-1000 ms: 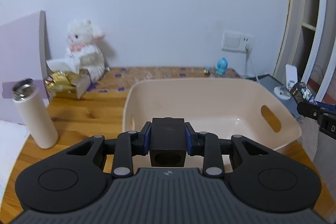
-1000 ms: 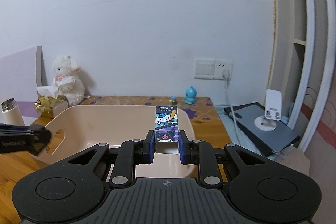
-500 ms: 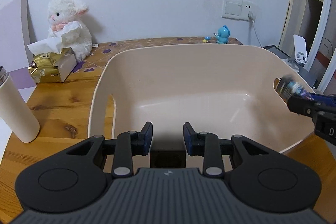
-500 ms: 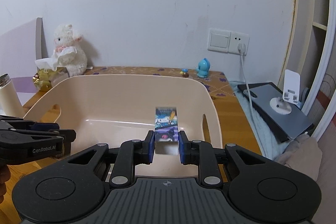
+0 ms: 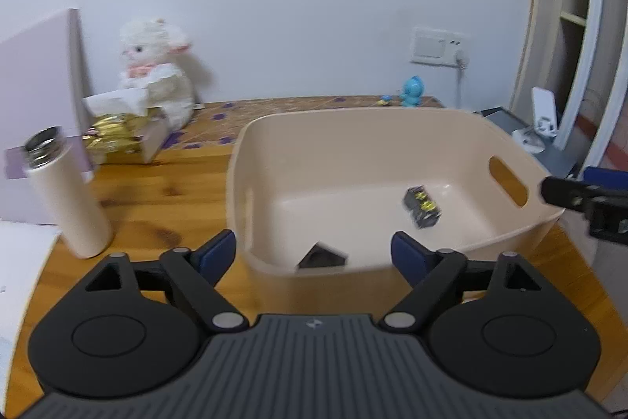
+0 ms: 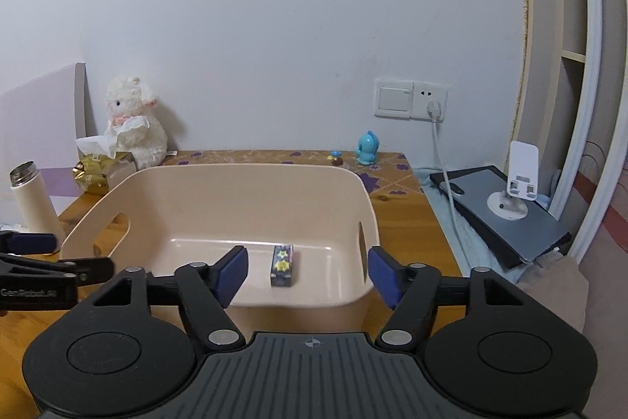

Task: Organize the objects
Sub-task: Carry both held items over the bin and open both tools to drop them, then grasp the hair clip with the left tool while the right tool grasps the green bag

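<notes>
Both boxes dropped in bin (image 6: pixel 219 183), claws spread

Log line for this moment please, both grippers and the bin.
left gripper: open | right gripper: open | beige bin: holds small printed box, black cube | thermos: on table

1. The wooden table (image 6: pixel 404 218) stands against the white wall, with a purple-flowered patterned strip along its back edge.
2. A beige plastic basin (image 6: pixel 251 169) with handle cutouts sits on its middle.
3. At the left edge stands a cream bottle (image 5: pixel 66 199) (its metal neck bare).
4. Behind the bottle are a gold tissue box (image 5: pixel 117 140) and a white plush lamb (image 6: pixel 135 128).
5. A blue figurine (image 6: pixel 367 148) stands at the back right, a tiny toy (image 6: pixel 335 156) just beside it.
</notes>
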`<state>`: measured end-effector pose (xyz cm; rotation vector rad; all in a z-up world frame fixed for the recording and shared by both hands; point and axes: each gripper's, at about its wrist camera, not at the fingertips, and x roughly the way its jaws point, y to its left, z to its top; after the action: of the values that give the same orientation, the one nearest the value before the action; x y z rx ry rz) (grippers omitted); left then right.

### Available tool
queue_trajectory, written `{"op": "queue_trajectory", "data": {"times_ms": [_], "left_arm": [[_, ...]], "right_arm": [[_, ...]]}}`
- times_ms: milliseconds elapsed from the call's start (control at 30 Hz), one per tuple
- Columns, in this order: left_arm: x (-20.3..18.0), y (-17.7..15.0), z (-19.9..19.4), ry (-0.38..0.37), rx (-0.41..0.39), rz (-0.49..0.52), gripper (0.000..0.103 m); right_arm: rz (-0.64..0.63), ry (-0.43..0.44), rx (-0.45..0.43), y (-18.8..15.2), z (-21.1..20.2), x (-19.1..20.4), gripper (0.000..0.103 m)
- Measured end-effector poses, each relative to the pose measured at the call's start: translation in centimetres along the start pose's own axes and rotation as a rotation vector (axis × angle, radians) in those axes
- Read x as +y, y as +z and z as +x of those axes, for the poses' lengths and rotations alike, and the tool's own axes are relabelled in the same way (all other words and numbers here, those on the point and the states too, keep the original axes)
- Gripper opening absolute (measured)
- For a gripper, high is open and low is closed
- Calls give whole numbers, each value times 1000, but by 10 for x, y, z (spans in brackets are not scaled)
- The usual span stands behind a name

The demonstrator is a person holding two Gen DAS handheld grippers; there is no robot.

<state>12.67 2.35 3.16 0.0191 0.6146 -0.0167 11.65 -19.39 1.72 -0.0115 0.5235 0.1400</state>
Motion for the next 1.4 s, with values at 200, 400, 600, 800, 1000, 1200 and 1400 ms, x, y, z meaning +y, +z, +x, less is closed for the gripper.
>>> {"op": "queue_trajectory", "data": {"times_ms": [200,400,600,800,1000,1200,1400], "left_arm": [[13,-23,-15,-5,33,2,89],[22,-47,-5,-9,115,-30,89],[24,-70,18,-35,192,-50,89],[20,-82,36,-61,242,-47,89],[12,-87,48,-89,264,-33,89],[3,-87,52,-93,250,-4,90],[-3,-87,56,-68,247,25,88]], "right_arm": [[-5,-5,18,-16,-18,-5,77],[-1,-5,90,-39,-12,-8,79],[17,9,193,-63,10,-9,79],[35,29,284,-83,35,-8,80],[65,68,309,-91,47,-3,88],[54,89,325,-93,53,6,87],[70,83,339,-96,64,7,82]]}}
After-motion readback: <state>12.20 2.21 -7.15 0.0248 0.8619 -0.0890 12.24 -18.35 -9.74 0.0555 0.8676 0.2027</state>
